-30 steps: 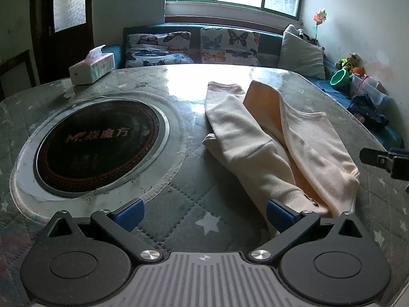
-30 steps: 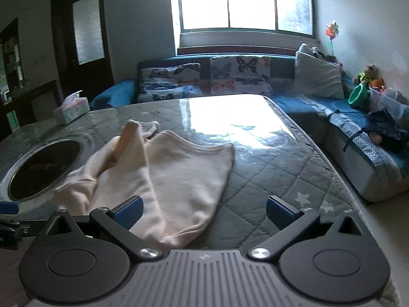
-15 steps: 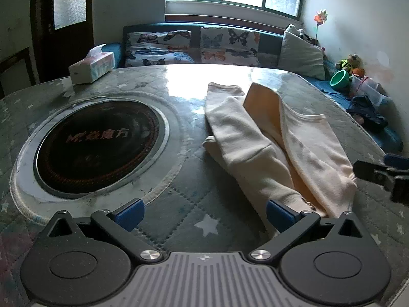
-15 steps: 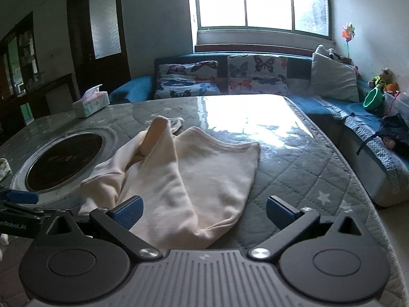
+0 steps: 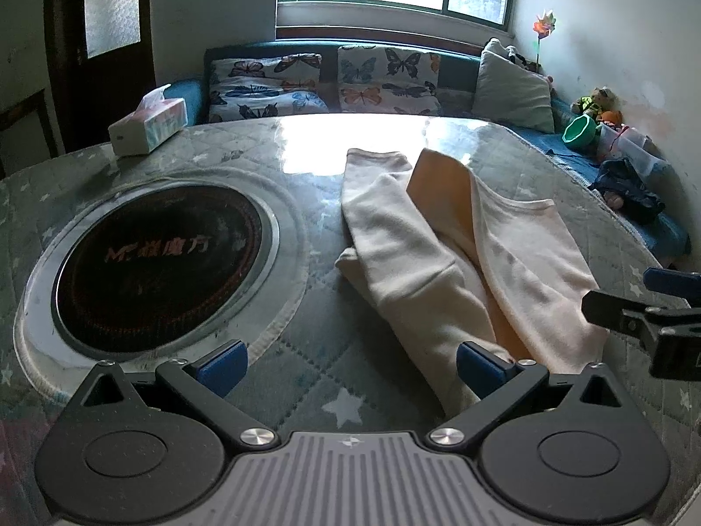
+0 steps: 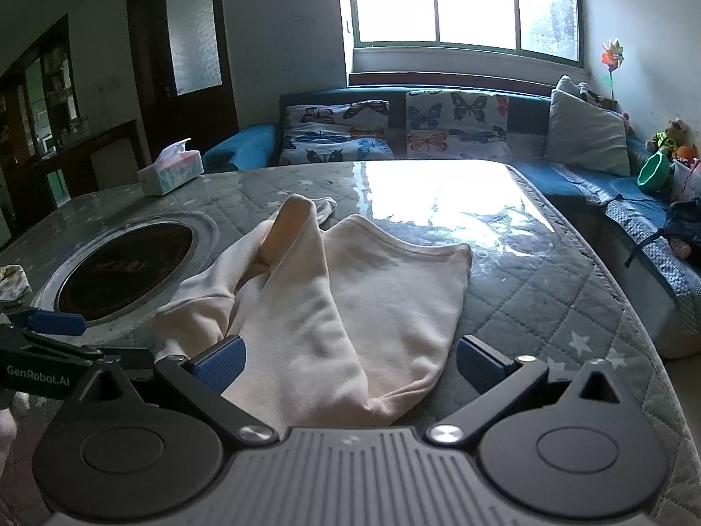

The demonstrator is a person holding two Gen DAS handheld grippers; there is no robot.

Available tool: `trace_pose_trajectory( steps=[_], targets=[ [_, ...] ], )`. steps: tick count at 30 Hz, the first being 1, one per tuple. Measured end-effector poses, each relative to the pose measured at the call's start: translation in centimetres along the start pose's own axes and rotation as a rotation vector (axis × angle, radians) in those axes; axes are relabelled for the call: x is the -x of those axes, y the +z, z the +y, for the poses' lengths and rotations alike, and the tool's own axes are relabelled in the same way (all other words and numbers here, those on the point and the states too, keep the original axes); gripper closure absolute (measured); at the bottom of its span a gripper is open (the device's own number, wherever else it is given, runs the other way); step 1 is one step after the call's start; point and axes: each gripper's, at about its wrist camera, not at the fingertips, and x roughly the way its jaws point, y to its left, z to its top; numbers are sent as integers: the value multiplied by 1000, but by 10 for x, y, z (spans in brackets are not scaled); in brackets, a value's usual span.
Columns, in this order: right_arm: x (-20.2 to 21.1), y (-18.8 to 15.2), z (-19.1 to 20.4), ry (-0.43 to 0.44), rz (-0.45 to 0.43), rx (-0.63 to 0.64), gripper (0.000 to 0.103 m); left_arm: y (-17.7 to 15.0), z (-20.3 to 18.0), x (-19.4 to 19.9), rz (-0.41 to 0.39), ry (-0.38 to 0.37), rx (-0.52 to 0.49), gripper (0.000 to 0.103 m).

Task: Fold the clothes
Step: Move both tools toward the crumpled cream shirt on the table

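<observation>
On the quilted grey bench (image 5: 306,350) we see a cream garment (image 5: 442,258) lying crumpled, its long sleeve-like fold running from about twelve o'clock down toward five o'clock in the left wrist view, with a wider panel spread beside it toward three o'clock; our left tool (image 5: 348,361) stands wide, its blue pads apart and holding nothing, the right-hand pad (image 5: 479,361) just over the near end of the garment, though we cannot tell whether it touches the cloth; at nine o'clock a round dark cooktop (image 5: 162,258) with pale lettering is set into the bench inside a clear ring; at eleven o'clock a tissue box (image 5: 146,125) sits near the far edge; at three o'clock the other tool's black arm and blue tip enter the frame just beside the garment's right hem; from the right wrist view the garment (image 6: 350,302) fills the middle, one fold peaked up toward twelve o'clock and the broad panel reaching to two o'clock; our right tool (image 6: 348,361) is also wide and grips nothing, the near bunched end of the cloth lying between its pads; at nine o'clock the left tool shows its blue tip low over the bench beside the cooktop; beyond the bench a blue sofa (image 6: 613,184) carries butterfly cushions (image 6: 337,131) beneath a bright window (image 6: 464,0).
</observation>
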Motion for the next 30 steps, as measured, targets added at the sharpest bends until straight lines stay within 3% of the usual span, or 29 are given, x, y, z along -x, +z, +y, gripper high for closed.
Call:
trace_pose_trajectory(
  steps=[30],
  targets=[
    [1, 4, -1, 14, -1, 1, 0, 10, -23, -7, 26, 0, -72, 0]
  ],
)
